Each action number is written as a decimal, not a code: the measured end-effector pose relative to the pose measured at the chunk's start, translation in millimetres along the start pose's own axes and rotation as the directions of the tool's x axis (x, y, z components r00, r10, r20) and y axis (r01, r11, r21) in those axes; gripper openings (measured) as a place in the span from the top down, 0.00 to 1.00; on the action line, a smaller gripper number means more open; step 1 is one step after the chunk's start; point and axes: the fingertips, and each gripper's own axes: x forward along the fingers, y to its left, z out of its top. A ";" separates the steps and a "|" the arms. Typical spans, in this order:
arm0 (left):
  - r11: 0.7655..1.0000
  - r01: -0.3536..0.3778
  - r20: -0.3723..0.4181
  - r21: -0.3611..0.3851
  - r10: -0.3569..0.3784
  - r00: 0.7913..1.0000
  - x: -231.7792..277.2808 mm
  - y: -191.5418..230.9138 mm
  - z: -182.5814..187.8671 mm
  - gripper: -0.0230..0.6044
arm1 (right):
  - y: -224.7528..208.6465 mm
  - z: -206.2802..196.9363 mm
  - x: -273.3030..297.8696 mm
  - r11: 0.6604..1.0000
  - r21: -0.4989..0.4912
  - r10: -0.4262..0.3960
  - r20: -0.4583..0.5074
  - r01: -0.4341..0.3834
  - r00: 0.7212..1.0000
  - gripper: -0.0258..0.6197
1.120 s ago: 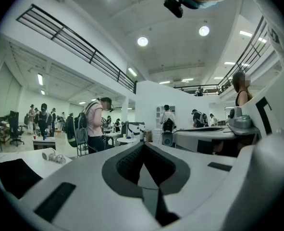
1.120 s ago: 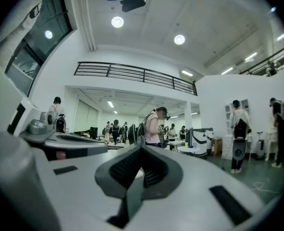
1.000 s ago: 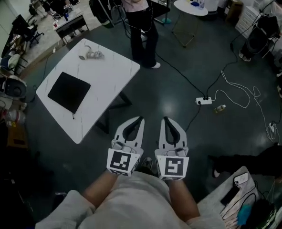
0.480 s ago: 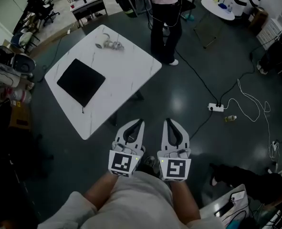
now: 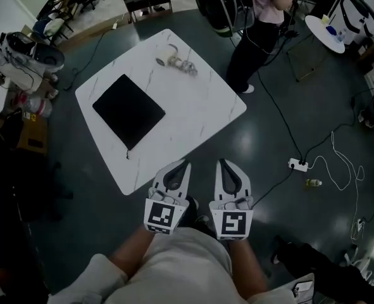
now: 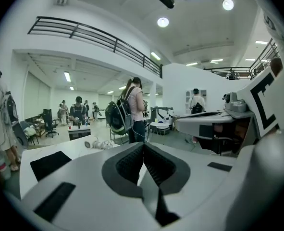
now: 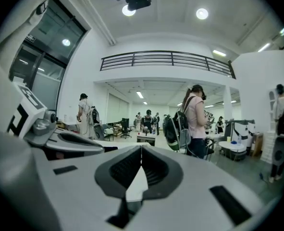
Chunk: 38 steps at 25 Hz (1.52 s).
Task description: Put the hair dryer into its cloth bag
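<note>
My left gripper (image 6: 142,146) has its two jaws closed tip to tip, the ribbed dark pads (image 6: 126,165) meeting with nothing held between them. My right gripper (image 7: 142,149) is the same: jaws together, empty, with only a sliver of white tabletop showing through the opening behind the tips.

From the head view, the two grippers sit side by side and parallel. Each carries one marker cube, so I count two cubes. Both point toward the one white table (image 5: 196,109). Their tips are over the dark floor (image 5: 288,220), just short of the table's near edge.

On the table I count two things. One black cloth bag (image 5: 128,111) lies flat on the left half, its near corner close to the table edge. One white hair dryer (image 5: 169,57) lies on its side toward the far edge, with its cord (image 5: 188,68) bunched just beside it. The dryer is outside the bag and well apart from it, with bare tabletop between the two. Neither gripper touches either of them.

One person (image 5: 261,24) in a pink top stands at the table's far right corner. On the floor to my right lies one white power strip (image 5: 297,164) with cables running from it.
</note>
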 end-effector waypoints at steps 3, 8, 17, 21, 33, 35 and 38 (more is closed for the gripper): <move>1.000 -0.018 -0.025 -0.004 0.018 1.000 13.2 28.6 -8.0 0.95 | 11.9 -3.1 33.1 0.997 -0.049 0.054 -0.024 -0.055 0.998 0.94; 0.998 -0.067 -0.069 -0.014 0.066 0.995 21.8 83.8 -27.5 0.95 | 34.8 -16.1 86.9 0.975 -0.157 0.141 -0.095 -0.155 0.985 0.93; 0.965 -0.239 -0.105 -0.107 0.228 0.968 13.1 157.2 -52.0 0.95 | 88.3 -25.2 170.5 0.877 -0.290 0.344 -0.177 -0.383 0.922 0.93; 0.943 -0.310 -0.156 -0.121 0.290 0.944 13.2 181.3 -70.9 0.95 | 104.5 -40.5 203.0 0.776 -0.424 0.406 -0.230 -0.467 0.884 0.93; 0.755 -0.626 -0.329 -0.195 0.551 0.767 23.8 227.6 -120.7 0.95 | 137.6 -111.6 271.2 0.324 -0.533 0.641 -0.484 -0.782 0.596 0.93; 0.715 -0.669 -0.353 -0.202 0.584 0.731 20.7 225.5 -127.4 0.95 | 140.0 -123.8 278.5 0.243 -0.551 0.656 -0.513 -0.798 0.554 0.93; 0.669 -0.717 -0.394 -0.195 0.616 0.682 15.3 221.4 -139.3 0.95 | 143.1 -147.3 291.4 0.109 -0.606 0.636 -0.566 -0.788 0.524 0.75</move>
